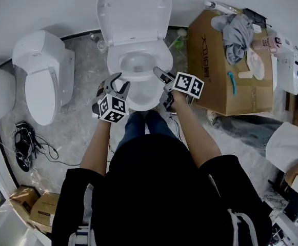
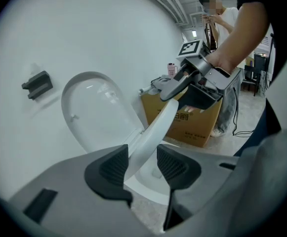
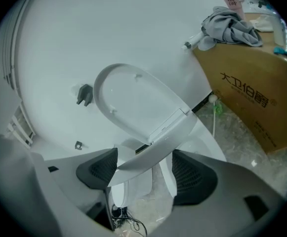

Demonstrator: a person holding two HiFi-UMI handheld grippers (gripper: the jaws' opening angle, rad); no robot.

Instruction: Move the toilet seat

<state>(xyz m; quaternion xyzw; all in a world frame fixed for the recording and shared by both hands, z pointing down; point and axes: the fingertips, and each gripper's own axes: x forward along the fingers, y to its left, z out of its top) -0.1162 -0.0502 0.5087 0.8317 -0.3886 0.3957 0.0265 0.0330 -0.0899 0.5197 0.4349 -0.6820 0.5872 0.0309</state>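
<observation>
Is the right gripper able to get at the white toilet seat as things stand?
Probably yes: the white plastic toilet seat lies between the right gripper's open jaws, with nothing blocking.

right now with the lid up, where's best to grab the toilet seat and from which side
Take the toilet seat by its thin side rim, near its front, coming from the front with the jaws straddling the rim edge-on. It is a flat ring tilted partway up, so its rim fits between the jaws, as in the left gripper. The lid stands upright behind it.
</observation>
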